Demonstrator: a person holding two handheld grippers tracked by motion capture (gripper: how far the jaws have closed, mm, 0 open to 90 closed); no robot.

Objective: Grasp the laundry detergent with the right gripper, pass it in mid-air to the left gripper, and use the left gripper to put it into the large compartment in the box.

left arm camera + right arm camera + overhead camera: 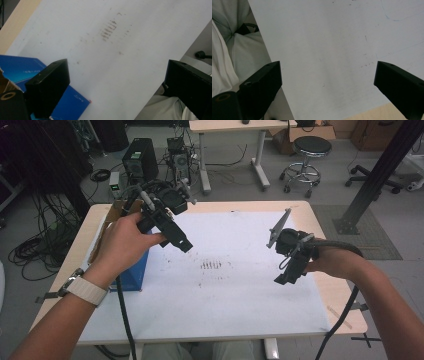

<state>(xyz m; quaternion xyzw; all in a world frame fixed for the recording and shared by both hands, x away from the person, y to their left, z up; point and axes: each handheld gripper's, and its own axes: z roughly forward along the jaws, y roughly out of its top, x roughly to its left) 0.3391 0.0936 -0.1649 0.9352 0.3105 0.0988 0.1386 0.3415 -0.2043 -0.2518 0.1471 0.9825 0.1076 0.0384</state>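
The blue box (132, 270) is the thing nearest my tools, so that's what I'm working toward: it sits at the left edge of the white sheet (240, 285), just under my left hand (125, 237), w/ a brown cardboard piece (107, 222) beside/behind it at the table's left rim. In the left gripper view the box (72, 105) shows as a blue printed top w/ small white lettering, lying flat on the sheet right below my left jaw, so the approach line runs over its near corner. My left gripper (182, 242) hangs above the sheet just right of the box, tilted down toward the table's middle, jaws spread wide, nothing between them. I'd say it's held high and off to the side so the box top stays free for a grab from above, tho that's my read only. My right gripper (280, 279) is well apart on the right half, pointing down and back toward me, grey plate up top; in the right gripper view the jaws are wide apart too, w/ bare sheet (332, 50) between them, nothing gripped. Likely parked there to keep out of the left one's way. Sheet has a smudge of dark marks (211, 265) mid-table, btw both tools. Beyond the table (300, 207): a stool (307, 160) and PC towers (140, 160) on the floor.
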